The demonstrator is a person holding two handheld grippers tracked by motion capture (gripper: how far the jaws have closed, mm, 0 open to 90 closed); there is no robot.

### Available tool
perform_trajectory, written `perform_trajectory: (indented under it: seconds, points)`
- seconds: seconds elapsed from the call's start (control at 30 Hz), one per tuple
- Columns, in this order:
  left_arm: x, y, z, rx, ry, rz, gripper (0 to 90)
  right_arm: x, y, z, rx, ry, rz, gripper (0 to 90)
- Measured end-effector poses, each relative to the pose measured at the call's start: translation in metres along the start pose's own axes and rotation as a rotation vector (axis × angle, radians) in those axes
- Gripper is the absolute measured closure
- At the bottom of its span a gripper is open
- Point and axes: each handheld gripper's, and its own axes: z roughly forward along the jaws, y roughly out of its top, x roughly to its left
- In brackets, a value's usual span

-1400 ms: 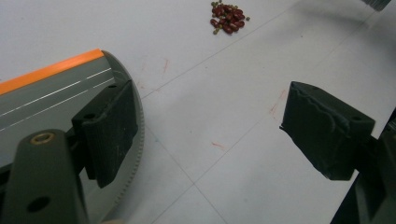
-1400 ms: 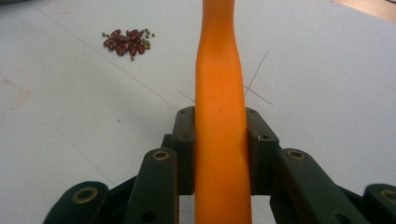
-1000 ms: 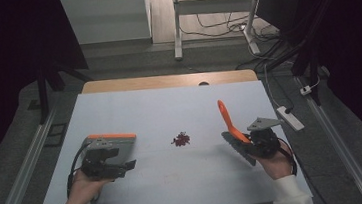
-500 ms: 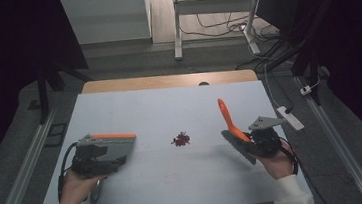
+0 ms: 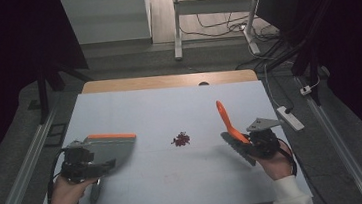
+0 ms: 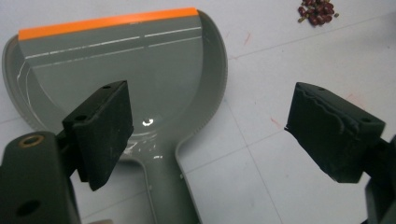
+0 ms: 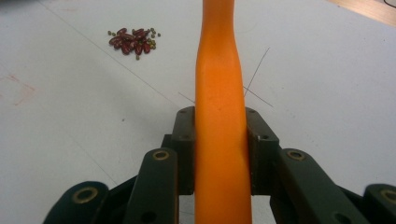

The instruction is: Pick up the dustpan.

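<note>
The left gripper (image 6: 205,135) has just been opening; its jaws stand spread with nothing pinched, the grey dustpan (image 6: 126,79) lying flat on the table (image 5: 169,103) near its left edge, handle below the jaws. The right gripper (image 7: 219,140) pinches the orange brush handle (image 7: 218,93) near the right edge. A small heap of beans (image 5: 180,139) sits mid-table between them, apart from both.
</note>
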Motion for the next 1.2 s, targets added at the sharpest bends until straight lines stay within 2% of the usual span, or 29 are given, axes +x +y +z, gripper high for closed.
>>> perform_trajectory:
  seconds: [0.13,0.33,0.47,0.73,0.97,1.1,1.13,1.2]
  points:
    - [0.005,-0.007,0.000,0.015,0.010,-0.022,15.2,0.000,0.000,-0.001,0.000,0.001,0.004,69.9]
    - [0.019,-0.018,0.009,0.081,0.009,-0.053,15.1,0.001,-0.001,0.000,0.005,0.004,-0.003,69.9]
    - [0.027,-0.022,0.013,0.113,0.004,-0.091,14.8,0.000,-0.002,0.002,0.005,0.010,-0.004,69.9]
    - [0.026,-0.024,0.018,0.154,-0.008,-0.116,13.5,0.001,-0.001,-0.001,-0.002,0.007,-0.001,69.9]
    - [0.027,-0.028,0.032,0.203,0.007,-0.119,14.1,0.001,-0.002,0.000,0.001,0.007,0.001,69.9]
    - [0.028,-0.028,0.039,0.199,0.034,-0.132,17.6,0.000,-0.002,0.001,0.004,0.006,-0.001,69.9]
    - [0.028,-0.028,0.040,0.196,0.041,-0.140,21.5,0.001,-0.003,0.001,0.005,0.006,-0.001,69.9]
    - [0.029,-0.029,0.043,0.192,0.025,-0.153,22.7,0.001,-0.003,0.000,0.001,0.006,-0.001,69.9]
